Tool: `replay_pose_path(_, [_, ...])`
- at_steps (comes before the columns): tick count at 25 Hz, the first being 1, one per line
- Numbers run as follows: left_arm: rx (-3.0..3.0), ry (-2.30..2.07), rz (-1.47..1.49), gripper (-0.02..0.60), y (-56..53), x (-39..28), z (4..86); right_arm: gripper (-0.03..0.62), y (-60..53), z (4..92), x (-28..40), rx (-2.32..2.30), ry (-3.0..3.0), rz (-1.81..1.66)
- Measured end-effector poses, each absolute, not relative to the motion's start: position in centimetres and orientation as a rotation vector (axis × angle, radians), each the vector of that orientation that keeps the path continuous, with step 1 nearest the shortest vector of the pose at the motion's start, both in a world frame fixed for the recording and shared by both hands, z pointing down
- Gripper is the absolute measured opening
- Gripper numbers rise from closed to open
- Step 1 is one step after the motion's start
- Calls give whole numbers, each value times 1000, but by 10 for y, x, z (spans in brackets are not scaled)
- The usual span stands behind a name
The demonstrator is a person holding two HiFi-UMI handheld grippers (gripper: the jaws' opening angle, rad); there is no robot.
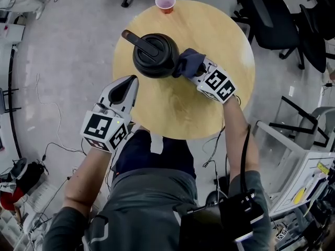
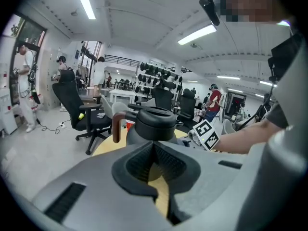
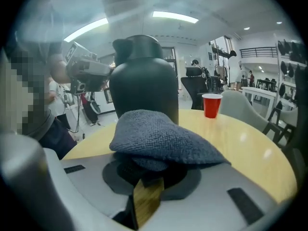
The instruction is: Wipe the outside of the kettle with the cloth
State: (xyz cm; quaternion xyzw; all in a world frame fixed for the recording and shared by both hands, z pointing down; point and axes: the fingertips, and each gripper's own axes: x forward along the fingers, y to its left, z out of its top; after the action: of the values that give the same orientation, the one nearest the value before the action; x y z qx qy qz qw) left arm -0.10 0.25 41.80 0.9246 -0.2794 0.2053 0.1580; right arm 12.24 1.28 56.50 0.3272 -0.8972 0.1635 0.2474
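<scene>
A black kettle (image 1: 154, 55) with a lid and handle stands on the round wooden table (image 1: 209, 116). My right gripper (image 1: 196, 71) is shut on a dark blue cloth (image 1: 187, 63), and the cloth touches the kettle's right side. In the right gripper view the cloth (image 3: 161, 139) bulges over the jaws, with the kettle (image 3: 143, 83) right behind it. My left gripper (image 1: 127, 86) hovers at the table's left edge, just short of the kettle, jaws together and empty. The left gripper view shows the kettle (image 2: 153, 124) straight ahead of the left gripper (image 2: 154, 150).
A red cup (image 1: 165, 2) stands at the table's far edge, also visible as a red cup (image 3: 211, 105) in the right gripper view. Black office chairs (image 1: 272, 20) crowd the far right. Cables lie on the floor to the left (image 1: 47, 109).
</scene>
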Motion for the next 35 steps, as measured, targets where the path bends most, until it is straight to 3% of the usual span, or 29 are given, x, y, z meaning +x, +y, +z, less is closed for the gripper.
replay_pose_path(13, [2729,-669,486,9,-23,-5,367,91,-5,414,115,889,-2491,136])
replay_pose_path(22, [2720,-841,460,9,-36,10,363,89,-20,429,123,650,-2632,182])
replay_pose_path(35, [2567,-1116,536,9,-18,11,402,89,-18,543,133,453,-2579,248])
